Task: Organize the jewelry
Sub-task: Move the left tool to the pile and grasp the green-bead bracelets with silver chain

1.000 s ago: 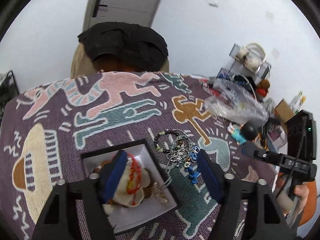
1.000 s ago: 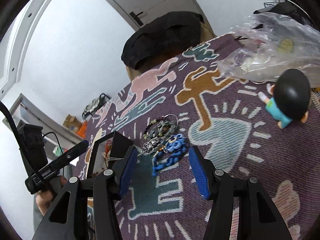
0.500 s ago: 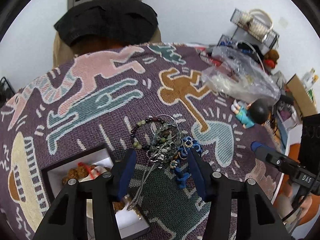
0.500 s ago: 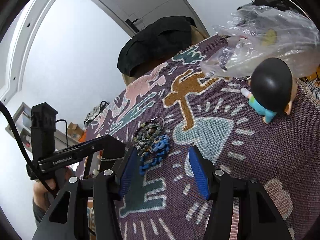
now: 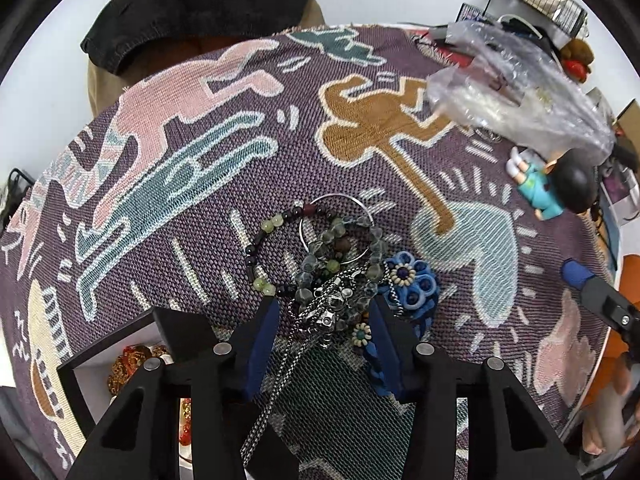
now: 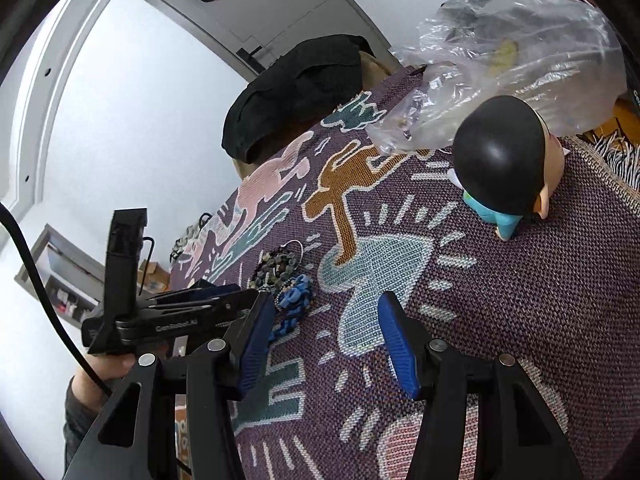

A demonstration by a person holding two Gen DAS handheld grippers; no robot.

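Observation:
A tangle of jewelry [image 5: 336, 272] lies on the patterned cloth: bead bracelets, a silver hoop, a steel chain [image 5: 280, 376] and a blue flower piece [image 5: 412, 284]. My left gripper [image 5: 326, 312] is open, low over the pile, its blue pads straddling the chain's pendant. A black jewelry box [image 5: 116, 352] with amber beads inside sits at lower left. My right gripper [image 6: 326, 320] is open and empty over the cloth, right of the pile [image 6: 284, 272]; the left gripper's fingers [image 6: 192, 304] reach the pile there.
A toy figure with a black head [image 5: 560, 188] [image 6: 504, 168] stands on the cloth at right. A crumpled clear plastic bag [image 5: 516, 92] lies behind it. A black garment [image 5: 200, 4] drapes a chair at the far side. Wire baskets stand at the back right.
My left gripper has moved right from over the box and down to the jewelry pile, now straddling it. The right gripper has drawn back and right, toward the toy figure.

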